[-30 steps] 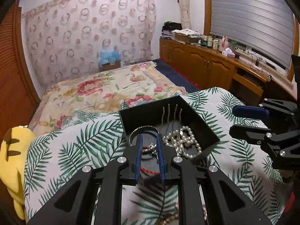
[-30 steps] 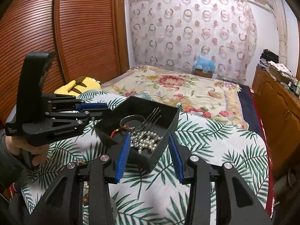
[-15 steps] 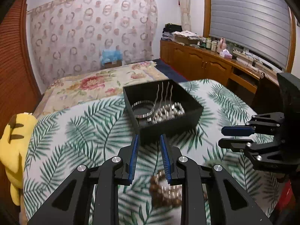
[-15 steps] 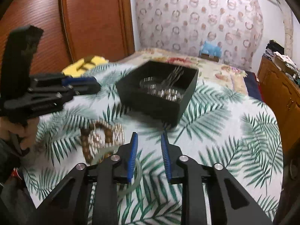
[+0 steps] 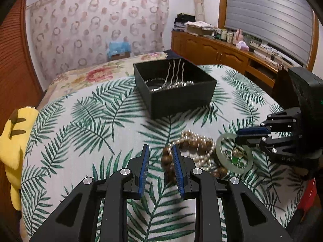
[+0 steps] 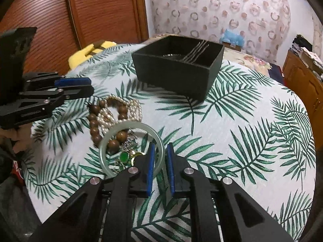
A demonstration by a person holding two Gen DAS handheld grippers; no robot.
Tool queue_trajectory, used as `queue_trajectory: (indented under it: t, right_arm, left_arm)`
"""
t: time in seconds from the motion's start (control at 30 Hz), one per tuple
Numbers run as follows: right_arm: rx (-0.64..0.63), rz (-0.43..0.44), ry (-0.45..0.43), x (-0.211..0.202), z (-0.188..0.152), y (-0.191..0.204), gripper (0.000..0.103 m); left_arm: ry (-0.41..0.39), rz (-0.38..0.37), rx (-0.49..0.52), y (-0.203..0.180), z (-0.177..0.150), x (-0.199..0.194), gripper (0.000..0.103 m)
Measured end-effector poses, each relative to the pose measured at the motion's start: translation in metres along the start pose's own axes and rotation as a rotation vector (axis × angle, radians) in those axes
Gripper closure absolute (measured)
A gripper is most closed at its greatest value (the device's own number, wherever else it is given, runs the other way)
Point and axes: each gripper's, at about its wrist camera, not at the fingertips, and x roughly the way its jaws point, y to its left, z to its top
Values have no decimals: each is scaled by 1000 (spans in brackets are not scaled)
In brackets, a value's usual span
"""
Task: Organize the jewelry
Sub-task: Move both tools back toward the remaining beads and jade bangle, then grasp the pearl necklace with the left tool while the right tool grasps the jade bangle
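A black open box (image 5: pixel 175 86) (image 6: pixel 177 70) on the leaf-print tablecloth holds a silver bangle, a wavy silver hair fork and pearls. A pile of loose jewelry lies nearer me: a brown wooden bead bracelet (image 5: pixel 169 161) (image 6: pixel 94 121), a pearl strand (image 5: pixel 201 143) (image 6: pixel 133 106), a pale green jade bangle (image 5: pixel 234 153) (image 6: pixel 131 145) and a green-stone gold piece (image 6: pixel 124 157). My left gripper (image 5: pixel 160 151) is open and empty, just left of the beads. My right gripper (image 6: pixel 160 147) is narrowly open, its jaws on either side of the jade bangle's rim.
A yellow plush toy (image 5: pixel 14 145) hangs at the table's left edge. A flowered bed (image 5: pixel 90 74) lies behind the table, wooden cabinets (image 5: pixel 218 50) to the right, a slatted wooden door (image 6: pixel 70 20) to the left.
Both grippers pulled back from the box and dropped toward the jewelry pile. The right gripper narrowed its jaws and now straddles the jade bangle's rim. The left gripper is now empty.
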Motion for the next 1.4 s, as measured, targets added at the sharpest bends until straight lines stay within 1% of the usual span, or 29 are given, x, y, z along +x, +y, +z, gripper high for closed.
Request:
queue_trajectory:
  t: [0.23, 0.43, 0.57, 0.67, 0.77, 0.8, 0.87, 0.93, 1.03, 1.4]
  right_arm:
    - [-6, -9, -8, 0, -1, -1, 91]
    - [-10, -20, -9, 0, -1, -1, 92]
    - [-18, -30, -10, 0, -2, 1, 92]
    - [-21, -34, -10, 0, -2, 2, 92]
    - [-21, -34, -10, 0, -2, 2, 92]
    - [-21, -35, -10, 0, -2, 2, 92]
    - [-22, -35, -10, 0, -2, 2, 92]
    - [-23, -36, -11, 0, -2, 2, 92]
    - [-23, -36, -10, 0, -2, 2, 92]
    - [-17, -30, -10, 0, -2, 2, 92]
  left_arm:
    - [38, -42, -28, -1, -3, 11, 81]
    - [53, -52, -23, -7, 2, 22, 81]
    - [68, -44, -23, -7, 5, 32, 81]
    - [67, -34, -22, -7, 6, 35, 92]
    - [59, -29, -13, -6, 7, 34, 96]
    - [52, -21, -5, -7, 7, 33, 99]
    - [37, 0, 7, -9, 8, 30, 99]
    - [18, 3, 5, -9, 10, 25, 99]
    - [-27, 22, 6, -10, 15, 11, 99]
    - [-142, 16, -1, -13, 35, -28, 99]
